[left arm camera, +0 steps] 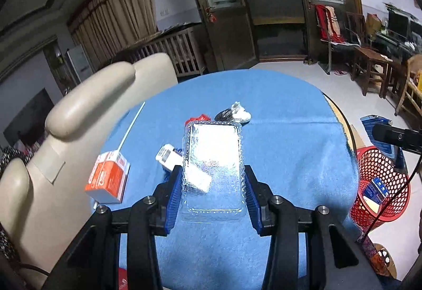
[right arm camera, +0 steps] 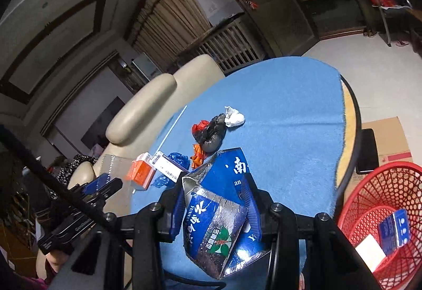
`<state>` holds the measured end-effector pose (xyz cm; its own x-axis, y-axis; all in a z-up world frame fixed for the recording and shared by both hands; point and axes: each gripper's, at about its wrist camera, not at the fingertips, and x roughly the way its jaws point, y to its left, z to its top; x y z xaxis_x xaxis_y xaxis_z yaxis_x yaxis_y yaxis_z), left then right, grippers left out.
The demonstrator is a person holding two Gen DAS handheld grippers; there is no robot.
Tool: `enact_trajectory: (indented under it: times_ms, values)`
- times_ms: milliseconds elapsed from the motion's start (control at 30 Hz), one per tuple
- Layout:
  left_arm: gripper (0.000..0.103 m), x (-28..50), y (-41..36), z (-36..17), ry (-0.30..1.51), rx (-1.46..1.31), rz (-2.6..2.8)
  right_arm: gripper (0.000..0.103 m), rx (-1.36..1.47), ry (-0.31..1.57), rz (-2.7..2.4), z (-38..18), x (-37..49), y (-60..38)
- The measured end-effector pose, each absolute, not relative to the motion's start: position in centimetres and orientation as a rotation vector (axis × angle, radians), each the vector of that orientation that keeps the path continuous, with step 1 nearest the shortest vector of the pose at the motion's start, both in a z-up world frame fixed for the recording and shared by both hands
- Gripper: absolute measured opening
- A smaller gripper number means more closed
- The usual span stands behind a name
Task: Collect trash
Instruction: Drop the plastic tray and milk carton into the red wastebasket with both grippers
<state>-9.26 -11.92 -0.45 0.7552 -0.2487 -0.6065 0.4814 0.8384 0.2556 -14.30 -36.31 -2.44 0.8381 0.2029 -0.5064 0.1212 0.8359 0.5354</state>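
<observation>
Blue cloth [left arm camera: 290, 137] lies under both your grippers: your left gripper [left arm camera: 213, 179] pinches a clear tray [left arm camera: 213, 158], level; your right gripper [right arm camera: 215, 200] clamps a blue bag [right arm camera: 219, 210] beside the red basket [right arm camera: 369, 200].

A clear plastic clamshell tray [left arm camera: 213, 171] with a dimpled surface sat lengthwise between the left fingers [left arm camera: 175, 192], holding a crumpled white scrap. A crushed blue-and-silver foil bag [right arm camera: 216, 213] printed with white characters stood tilted between the right fingers [right arm camera: 252, 205]. On the blue tabletop [right arm camera: 284, 131] lay an orange-and-white box [left arm camera: 108, 177], a barcoded white box [right arm camera: 166, 164], a black bag [right arm camera: 213, 133], a white wad [right arm camera: 233, 117], red and blue wrappers and a thin white stick [right arm camera: 171, 129].
</observation>
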Motion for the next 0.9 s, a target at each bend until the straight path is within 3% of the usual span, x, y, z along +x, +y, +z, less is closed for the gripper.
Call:
enact_trajectory:
  times_ms: [367,900]
  values:
    - [0.046,-10.6,-17.1,-0.5,0.573,0.482,-0.483,0.043,0.626,0.522,-0.005,-1.9,-19.0,-39.4]
    - [0.046,-13.5,-28.6,-3.2,0.606,0.599,-0.716,0.043,0.827,0.454,-0.185,-5.4,-27.1,-48.4]
